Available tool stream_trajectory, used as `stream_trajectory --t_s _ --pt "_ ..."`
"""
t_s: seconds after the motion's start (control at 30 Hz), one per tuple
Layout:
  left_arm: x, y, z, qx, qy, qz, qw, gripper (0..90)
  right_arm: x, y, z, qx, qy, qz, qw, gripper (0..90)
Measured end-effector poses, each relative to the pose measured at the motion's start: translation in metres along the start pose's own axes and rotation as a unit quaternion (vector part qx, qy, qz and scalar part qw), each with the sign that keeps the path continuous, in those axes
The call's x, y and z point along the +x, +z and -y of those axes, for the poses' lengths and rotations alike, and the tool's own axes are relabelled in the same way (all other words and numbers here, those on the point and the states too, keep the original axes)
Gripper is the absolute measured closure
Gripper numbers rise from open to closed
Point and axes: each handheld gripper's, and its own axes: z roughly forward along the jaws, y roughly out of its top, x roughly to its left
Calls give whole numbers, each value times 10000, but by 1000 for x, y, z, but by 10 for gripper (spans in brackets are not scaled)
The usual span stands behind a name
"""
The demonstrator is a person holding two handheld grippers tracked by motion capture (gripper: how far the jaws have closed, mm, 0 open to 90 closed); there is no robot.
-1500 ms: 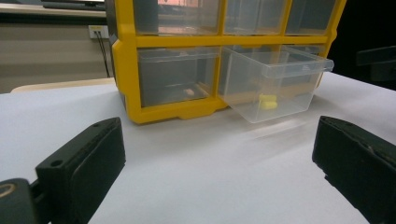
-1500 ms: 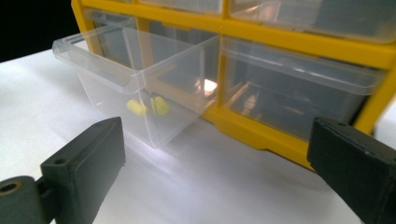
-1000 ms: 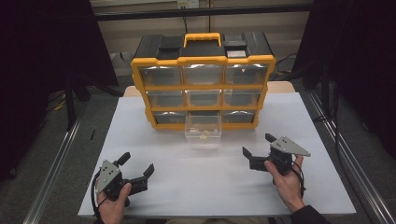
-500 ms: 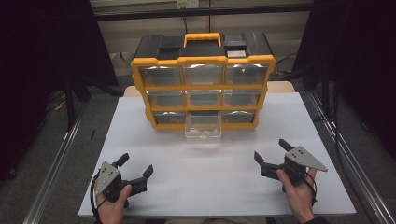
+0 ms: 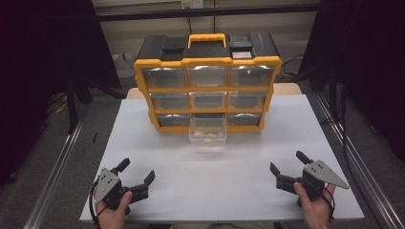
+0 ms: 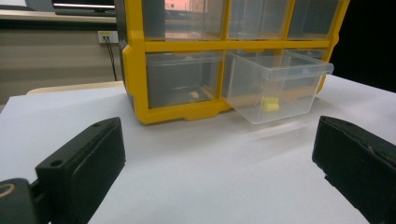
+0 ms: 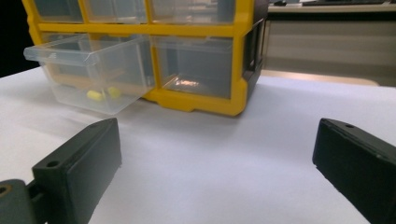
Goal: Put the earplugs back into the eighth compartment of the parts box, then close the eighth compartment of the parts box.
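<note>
I see my left hand-held gripper (image 5: 136, 175) low at the near left of the white bench (image 5: 215, 186), jaws wide and holding nothing. Ahead of it sits the yellow and black drawer box (image 5: 207, 78), well apart from me. Its bottom middle clear drawer (image 5: 208, 136) is pulled out toward me. Small yellow bits (image 7: 102, 94) lie inside that drawer. The other drawers are pushed in. Bare white bench lies between my grippers and the drawer. My right hand-held gripper (image 5: 288, 170) sits at the near right of the bench, jaws wide too and holding nothing. A metal rail (image 5: 356, 157) runs along the right side of the bench.
</note>
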Motion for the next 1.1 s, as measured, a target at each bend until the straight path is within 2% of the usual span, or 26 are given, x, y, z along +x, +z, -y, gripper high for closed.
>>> stream_trajectory --t_s 0.23,0.47,0.57,0.8,0.9,1.1 --pt "1 2 0 -1 -8 45 10000 27 -1 5 0 44 -30 -25 10000 11" --pt "3 3 0 19 -20 66 10000 27 6 12 -1 122 -65 -217 9997 9" --pt "1 4 0 18 9 86 10000 27 11 15 0 147 -42 -366 9992 13" --pt "2 4 0 30 -13 62 10000 27 20 18 -1 150 -376 -713 9966 19" --pt "0 5 0 33 -6 88 10000 27 22 21 -1 153 -322 -879 9955 10" --pt "1 6 0 47 -8 103 9999 27 29 31 -2 191 -304 -1299 9909 13"
